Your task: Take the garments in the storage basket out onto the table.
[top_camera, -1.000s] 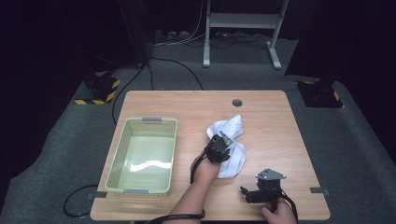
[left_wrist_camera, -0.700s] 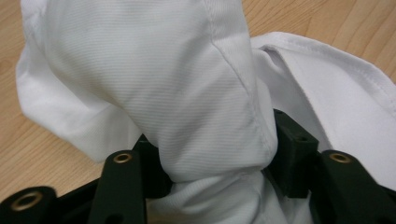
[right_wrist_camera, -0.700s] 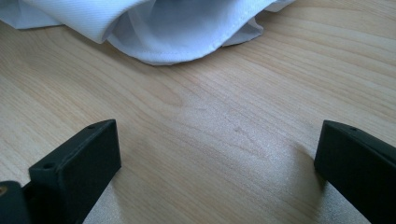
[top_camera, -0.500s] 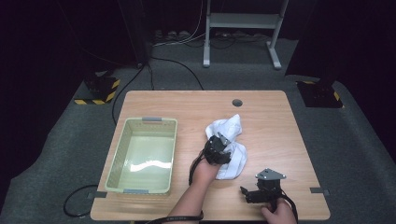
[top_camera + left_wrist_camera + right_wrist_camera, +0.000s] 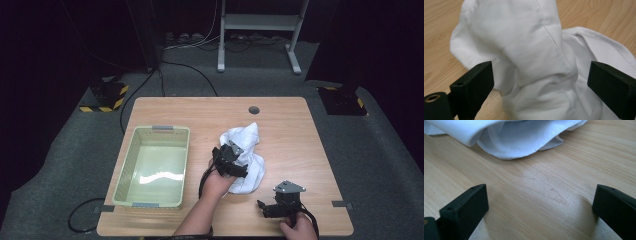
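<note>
A crumpled white cloth [image 5: 248, 150] lies on the wooden table [image 5: 200, 112], right of centre. My left gripper [image 5: 234, 162] sits over the cloth's near left part. In the left gripper view its jaws have just been opening and now stand wide, and a raised fold of the cloth [image 5: 524, 50] bulges between them without being pressed. My right gripper [image 5: 263, 207] rests near the table's front edge, pointing left. It is open over bare wood [image 5: 541, 195], with the cloth's hem [image 5: 511, 137] a short way ahead.
A pale green plastic basket [image 5: 127, 165] stands on the left half of the table. A round cable hole [image 5: 254, 109] sits near the far edge. Cables and a metal stand foot [image 5: 260, 30] lie on the dark floor beyond.
The left hand has shifted very slightly towards the front left over the cloth. The cloth and the right gripper keep their places.
</note>
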Demonstrator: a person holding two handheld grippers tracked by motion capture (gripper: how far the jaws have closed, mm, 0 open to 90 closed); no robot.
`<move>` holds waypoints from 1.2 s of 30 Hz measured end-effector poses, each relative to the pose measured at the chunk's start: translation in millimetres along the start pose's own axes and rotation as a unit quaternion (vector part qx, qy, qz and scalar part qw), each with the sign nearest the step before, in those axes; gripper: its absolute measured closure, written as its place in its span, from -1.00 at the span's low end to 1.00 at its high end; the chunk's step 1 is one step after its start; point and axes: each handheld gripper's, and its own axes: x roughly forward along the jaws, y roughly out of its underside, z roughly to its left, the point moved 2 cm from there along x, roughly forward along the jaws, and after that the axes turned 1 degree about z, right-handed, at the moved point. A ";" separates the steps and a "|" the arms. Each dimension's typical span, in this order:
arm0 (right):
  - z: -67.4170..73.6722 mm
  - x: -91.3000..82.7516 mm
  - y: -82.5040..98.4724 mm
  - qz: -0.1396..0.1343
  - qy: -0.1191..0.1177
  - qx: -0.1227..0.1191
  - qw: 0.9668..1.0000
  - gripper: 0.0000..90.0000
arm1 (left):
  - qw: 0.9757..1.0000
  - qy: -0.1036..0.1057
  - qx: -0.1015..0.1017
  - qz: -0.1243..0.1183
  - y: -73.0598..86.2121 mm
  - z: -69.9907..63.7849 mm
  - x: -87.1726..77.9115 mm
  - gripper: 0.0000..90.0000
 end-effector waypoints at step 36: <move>-0.2 -0.1 0.1 0.000 0.000 0.000 1.000 -1.00 | 0.993 0.059 -0.026 -0.098 -9.7 6.3 -61.2 -0.99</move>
